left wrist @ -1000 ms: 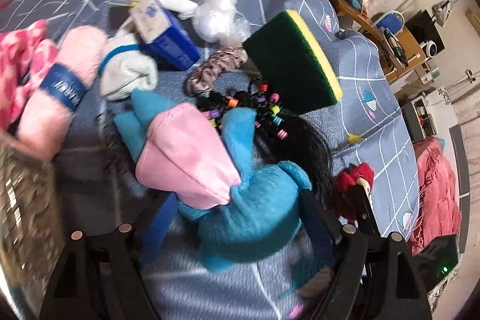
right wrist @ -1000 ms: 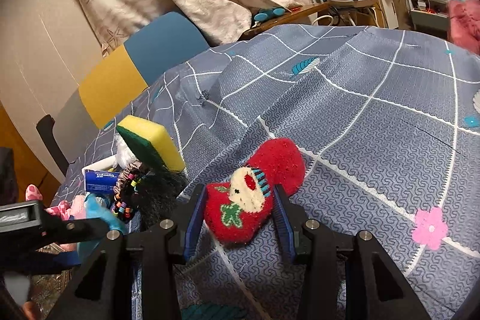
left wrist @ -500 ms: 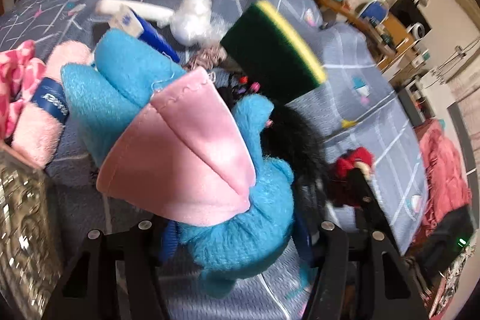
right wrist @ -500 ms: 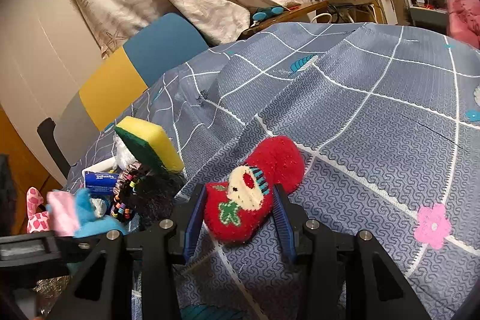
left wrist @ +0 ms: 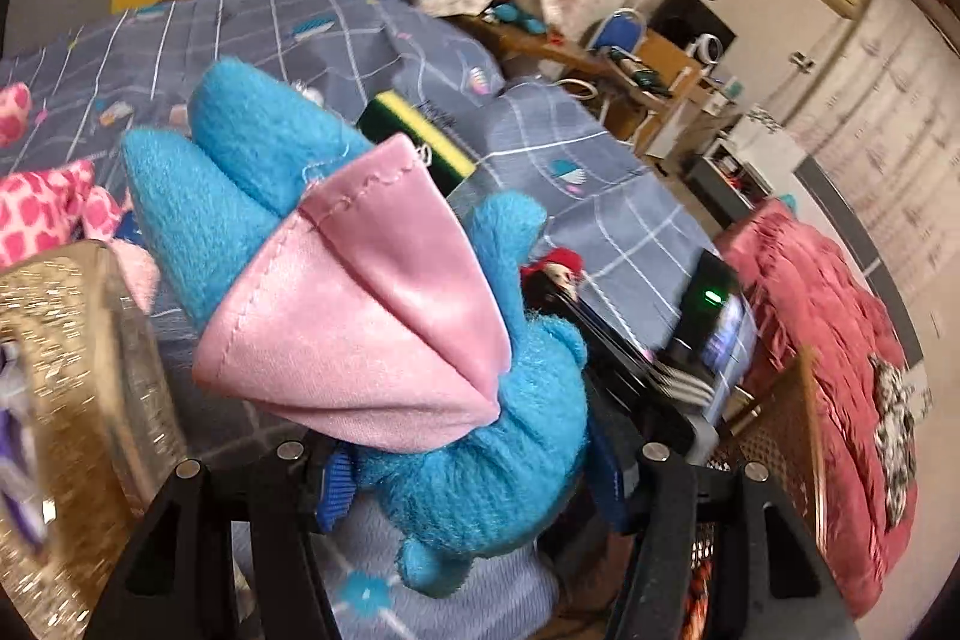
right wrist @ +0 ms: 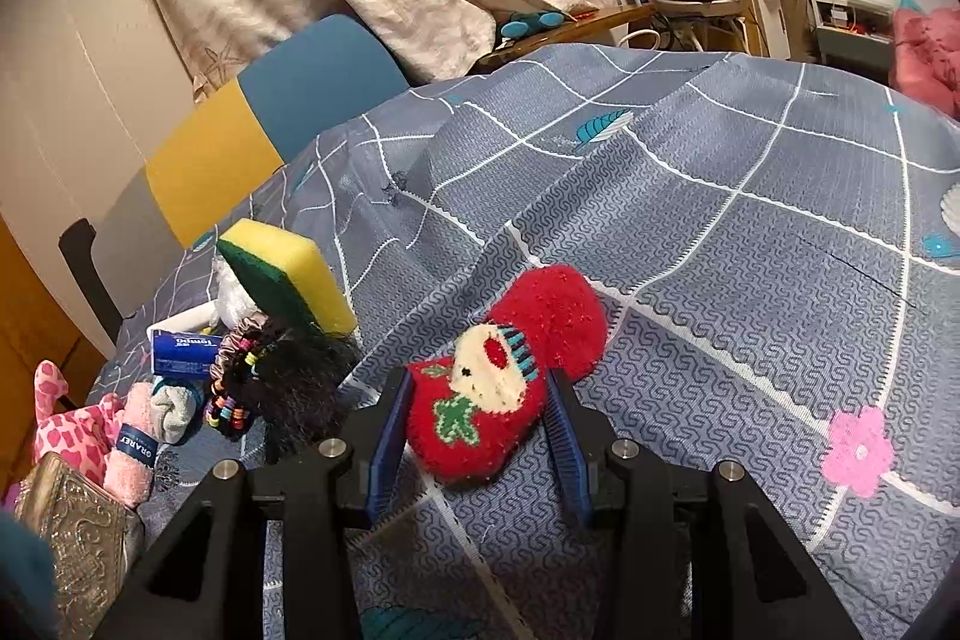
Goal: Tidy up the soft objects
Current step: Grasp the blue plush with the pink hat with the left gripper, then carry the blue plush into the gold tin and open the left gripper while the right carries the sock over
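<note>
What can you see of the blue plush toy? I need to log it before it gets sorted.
The blue plush toy is fuzzy turquoise, with a satiny pink stitched flap over its middle and stubby limbs sticking up. It is clamped at its lower body in the left gripper, lifted clear of the grey quilt. Its face is hidden.

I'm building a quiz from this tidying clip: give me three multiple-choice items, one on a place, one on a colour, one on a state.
1. Where does the sponge stand?
A. behind the black hair piece
B. in the gold box
C. on the chair

2. What colour is the fuzzy sock between the right tool fingers?
A. blue
B. red
C. white

3. What is the left tool doing?
A. hanging open and empty
B. gripping the blue plush toy
C. pressing the sponge

Key: 1 A, it rises just beyond the hair piece; 2 B, red with a cream face; 3 B, the toy is clamped between both fingers, off the bedspread.
</note>
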